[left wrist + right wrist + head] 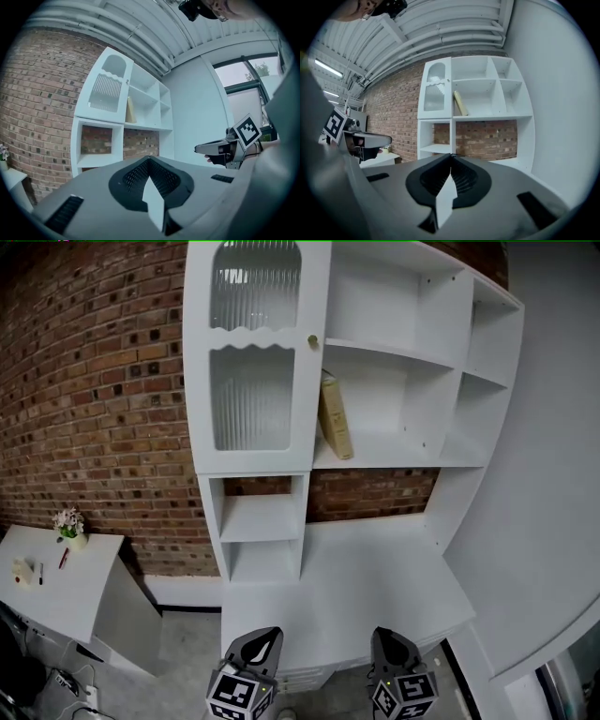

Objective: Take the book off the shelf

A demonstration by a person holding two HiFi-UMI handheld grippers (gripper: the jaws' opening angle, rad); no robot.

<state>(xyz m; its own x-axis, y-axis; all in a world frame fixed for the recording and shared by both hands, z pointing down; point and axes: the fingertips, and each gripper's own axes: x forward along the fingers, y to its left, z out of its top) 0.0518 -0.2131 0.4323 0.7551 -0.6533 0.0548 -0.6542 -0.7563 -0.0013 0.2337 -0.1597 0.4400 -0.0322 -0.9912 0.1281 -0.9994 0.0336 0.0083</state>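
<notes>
A tan book (336, 418) leans to the left on a shelf of the white shelf unit (422, 460), just right of the ribbed glass door (253, 381). The same book (130, 110) shows small and far off in the left gripper view, and in the right gripper view the book (460, 103) is also distant. My left gripper (265, 638) and right gripper (387, 638) hang low over the desk's front edge, far below the book. Both are shut with nothing held; their jaws meet at the tips in the left gripper (149, 159) and right gripper (451, 155) views.
The white desk top (375, 587) lies under the shelves, with open cubbies (262, 521) at its left. A low white side table (56, 587) at far left carries a small flower vase (70, 526). Brick wall behind, plain white wall (553, 474) on the right.
</notes>
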